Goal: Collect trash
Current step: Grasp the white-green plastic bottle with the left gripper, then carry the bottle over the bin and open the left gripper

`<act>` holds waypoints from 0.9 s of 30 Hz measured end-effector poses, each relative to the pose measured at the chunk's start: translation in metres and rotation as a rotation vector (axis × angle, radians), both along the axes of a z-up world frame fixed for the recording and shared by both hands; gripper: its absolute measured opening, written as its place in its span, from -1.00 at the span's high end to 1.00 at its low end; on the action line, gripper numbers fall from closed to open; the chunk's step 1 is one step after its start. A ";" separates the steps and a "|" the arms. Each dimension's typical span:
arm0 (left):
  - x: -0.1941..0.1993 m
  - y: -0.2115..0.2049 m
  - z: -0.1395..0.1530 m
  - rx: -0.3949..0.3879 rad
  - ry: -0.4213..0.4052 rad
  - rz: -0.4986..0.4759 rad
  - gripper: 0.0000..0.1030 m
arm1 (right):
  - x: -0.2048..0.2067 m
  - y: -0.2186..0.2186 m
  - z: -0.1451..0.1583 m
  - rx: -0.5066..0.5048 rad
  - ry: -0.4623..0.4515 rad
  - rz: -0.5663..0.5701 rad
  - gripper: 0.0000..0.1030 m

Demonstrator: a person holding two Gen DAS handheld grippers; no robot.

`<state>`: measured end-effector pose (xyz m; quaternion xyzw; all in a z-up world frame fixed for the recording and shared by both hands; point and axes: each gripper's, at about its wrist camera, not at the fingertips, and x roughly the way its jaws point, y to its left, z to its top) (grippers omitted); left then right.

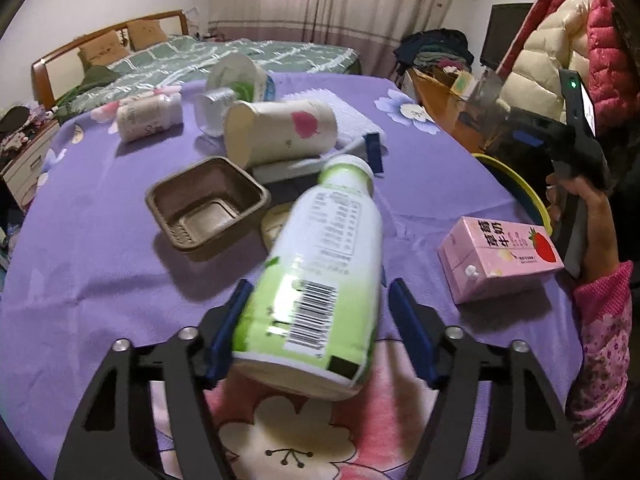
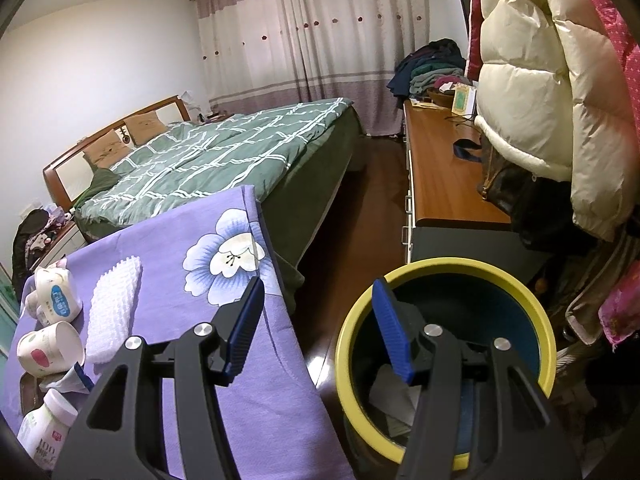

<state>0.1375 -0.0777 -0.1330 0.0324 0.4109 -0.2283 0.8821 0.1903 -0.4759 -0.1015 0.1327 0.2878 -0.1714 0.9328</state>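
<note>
Two blue pads of the left gripper are flanking the base of a white-and-green bottle, which is slanting away toward the middle of the counter. The left pad is touching it; a sliver of gap is showing at the right pad, so I cannot tell whether the grip is firm. The bottle is looking blurred, which suggests it is shifting. If the gripper is only pinching the rounded base, the bottle may be pivoting out and dropping onto the brown tray just left of it. Farther off, a paper cup is lying on a white cloth, and a pink carton is sitting at the near right edge, where a swinging bottle could be knocking it off.

In the right wrist view, the right gripper is standing wide open and holding nothing, hovering between the counter edge and the yellow-rimmed bin on the floor to the right. The bin is sitting below and apart from the counter, so a loose carry risks dropping the bottle short.
</note>
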 end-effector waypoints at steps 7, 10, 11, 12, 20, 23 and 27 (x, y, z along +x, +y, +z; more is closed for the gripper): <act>-0.006 -0.002 0.017 0.041 -0.107 -0.010 -0.13 | 0.000 0.001 0.000 0.002 -0.001 0.002 -0.05; -0.008 -0.007 0.031 0.055 -0.150 -0.026 -0.10 | 0.000 0.001 0.001 0.003 -0.003 0.003 -0.05; -0.007 -0.008 0.037 0.054 -0.166 -0.030 -0.08 | 0.000 0.002 0.001 0.004 -0.003 0.004 -0.05; -0.006 -0.009 0.043 0.052 -0.182 -0.031 -0.07 | 0.000 0.002 0.001 0.002 -0.003 0.002 -0.05; 0.021 -0.020 0.087 0.044 -0.283 -0.001 -0.01 | 0.000 0.002 0.002 0.005 -0.007 0.008 -0.05; 0.033 -0.025 0.092 0.036 -0.288 0.010 -0.01 | 0.000 0.003 0.003 0.004 -0.007 0.010 -0.05; 0.050 -0.033 0.096 0.025 -0.304 0.033 0.00 | 0.002 0.003 0.002 0.004 -0.006 0.018 -0.05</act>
